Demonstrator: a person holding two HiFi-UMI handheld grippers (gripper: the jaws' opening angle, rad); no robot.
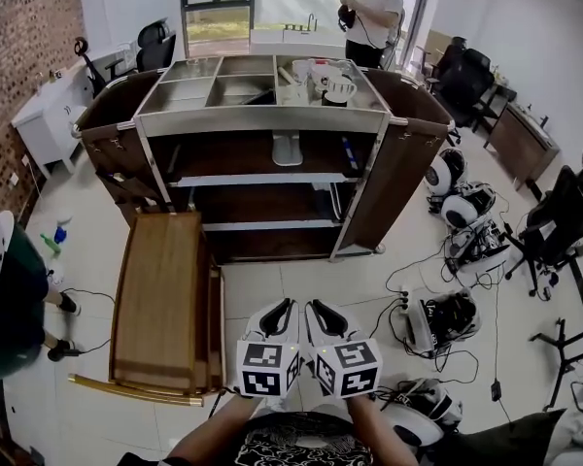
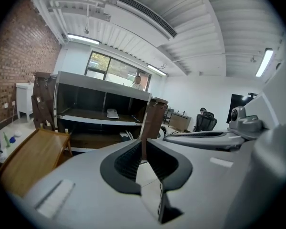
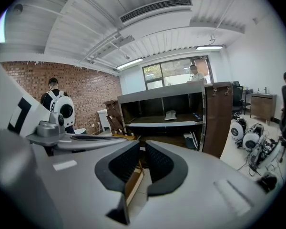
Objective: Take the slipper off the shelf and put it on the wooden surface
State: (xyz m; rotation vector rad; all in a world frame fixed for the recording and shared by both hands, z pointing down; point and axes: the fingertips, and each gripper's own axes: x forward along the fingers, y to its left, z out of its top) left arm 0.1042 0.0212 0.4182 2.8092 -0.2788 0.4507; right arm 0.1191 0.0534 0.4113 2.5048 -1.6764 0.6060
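Observation:
A pale grey slipper (image 1: pixel 287 149) lies on the upper shelf of the open steel-topped cart (image 1: pixel 262 120); it also shows as the slipper (image 2: pixel 113 113) and the slipper (image 3: pixel 170 115) in the two gripper views. The wooden surface (image 1: pixel 160 299) is a low table left of the cart, seen too as the wooden surface (image 2: pixel 31 159). Both grippers hang side by side over the floor, well short of the cart. My left gripper (image 1: pixel 284 306) (image 2: pixel 142 144) is shut and empty. My right gripper (image 1: pixel 318 307) (image 3: pixel 142 147) shows only a thin slit between its tips, with nothing in it.
Mugs and dishes (image 1: pixel 332 85) crowd the cart's top right compartments. One person (image 1: pixel 374 13) stands behind the cart, another (image 1: pixel 5 289) at the left edge. White machines (image 1: pixel 462 207), cables and office chairs (image 1: pixel 564 216) fill the floor on the right.

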